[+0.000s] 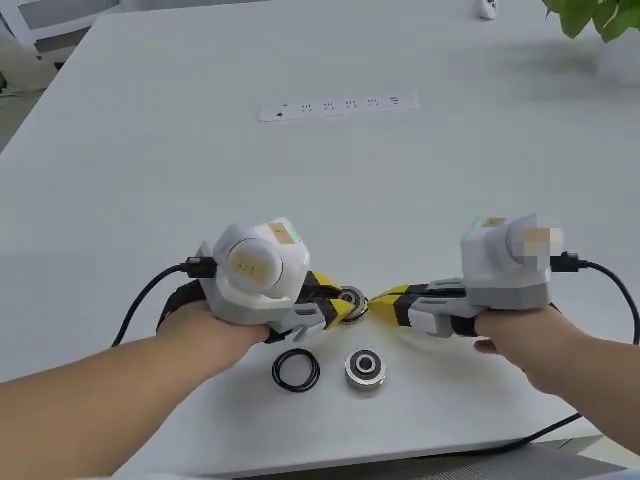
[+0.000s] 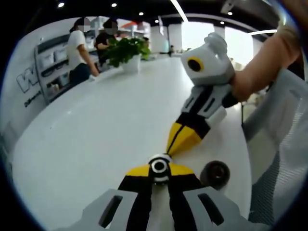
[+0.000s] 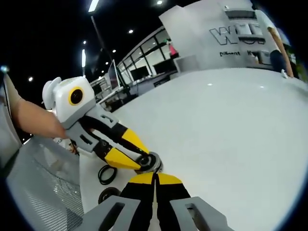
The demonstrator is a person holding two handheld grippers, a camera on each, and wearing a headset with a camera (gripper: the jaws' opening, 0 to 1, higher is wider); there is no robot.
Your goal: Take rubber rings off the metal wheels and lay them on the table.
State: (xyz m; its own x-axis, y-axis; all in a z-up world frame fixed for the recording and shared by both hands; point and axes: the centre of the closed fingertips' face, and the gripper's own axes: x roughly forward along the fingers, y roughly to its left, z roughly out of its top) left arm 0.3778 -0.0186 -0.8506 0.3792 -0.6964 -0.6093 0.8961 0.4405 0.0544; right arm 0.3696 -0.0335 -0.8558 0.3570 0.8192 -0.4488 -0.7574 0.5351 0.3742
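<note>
- The metal wheel in work [image 2: 159, 165] is off the table, at the centre of my head view, between the two tool tips. A dark band shows round its rim, which I judge to be the rubber ring not yet removed.
- The left gripper [image 3: 142, 160] is clamped across this wheel, jaws narrow around it. I judge this grip is there to lift the wheel clear and brace it against the pull.
- The right gripper [image 2: 170, 148] comes in from 3 o'clock, jaws pressed together to a point that touches the wheel's rim. I cannot tell whether a lip of rubber is caught between them. A closed, pointed tip suits prying or pinching a thin band.
- A loose rubber ring [image 1: 296, 369] lies flat on the table [image 1: 200, 150] at 7 o'clock from the held wheel, near it. It may be two rings overlapped; I cannot tell.
- A second wheel [image 1: 365, 366] rests just beside that ring, at 6 o'clock from the held wheel. It looks bare and bright in the head view, so I judge it finished.
- Both finished parts sit near the front edge, within easy reach for setting down.
- A power strip [image 1: 340, 105] lies well apart at 12 o'clock; a plant [image 1: 595, 15] stands at 1 o'clock.
</note>
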